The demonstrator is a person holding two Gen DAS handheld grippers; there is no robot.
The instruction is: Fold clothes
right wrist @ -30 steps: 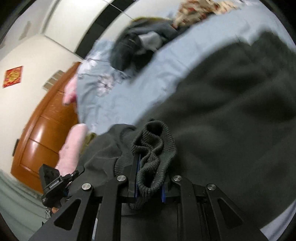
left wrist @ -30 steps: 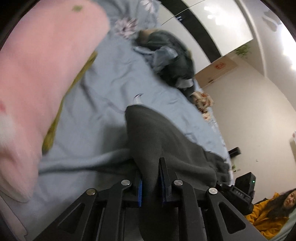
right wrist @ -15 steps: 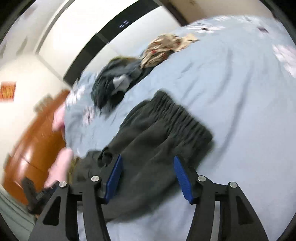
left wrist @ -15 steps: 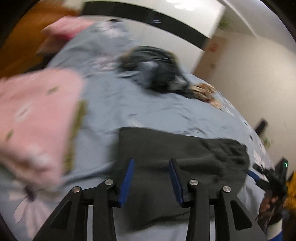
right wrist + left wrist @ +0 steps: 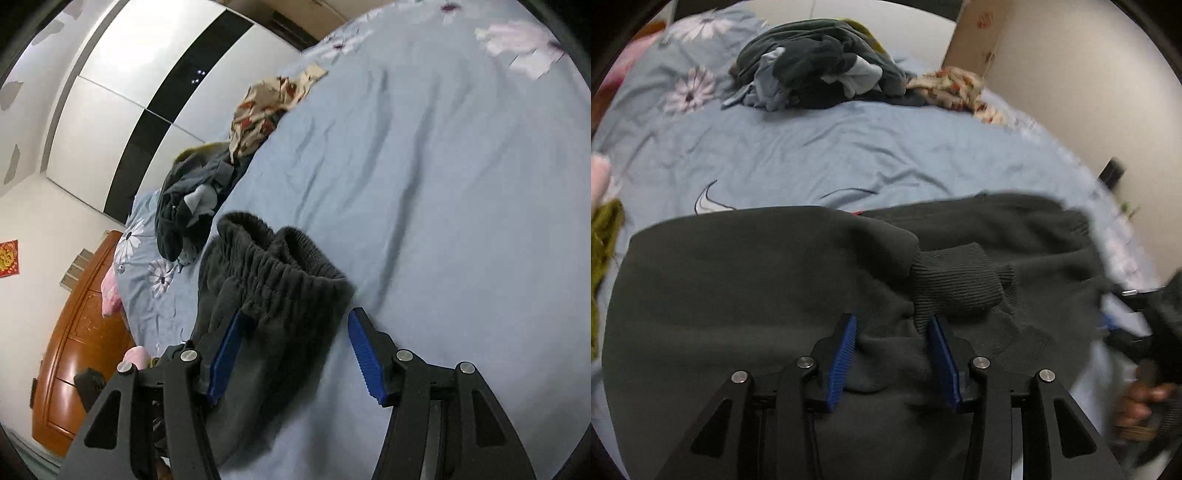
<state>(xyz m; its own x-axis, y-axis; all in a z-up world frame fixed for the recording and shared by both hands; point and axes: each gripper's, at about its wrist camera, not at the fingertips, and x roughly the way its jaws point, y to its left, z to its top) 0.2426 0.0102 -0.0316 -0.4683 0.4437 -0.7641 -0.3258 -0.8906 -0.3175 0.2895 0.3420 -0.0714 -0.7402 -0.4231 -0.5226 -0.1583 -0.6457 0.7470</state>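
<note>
While both grippers gape, dark sweatpants (image 5: 768, 280) lie, seemingly folded, on bedsheet (image 5: 849, 147).

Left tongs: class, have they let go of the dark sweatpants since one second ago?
Yes. The left tongs now stand open over the dark sweatpants, which lie flat on the blue bedsheet; earlier they pinched the cloth.

Blue floral bed (image 5: 849, 147) carries it all. Dark sweatpants (image 5: 757, 280) spread near edge, clothes pile (image 5: 816, 62) & patterned garment (image 5: 953, 88) at far side, well apart.
</note>
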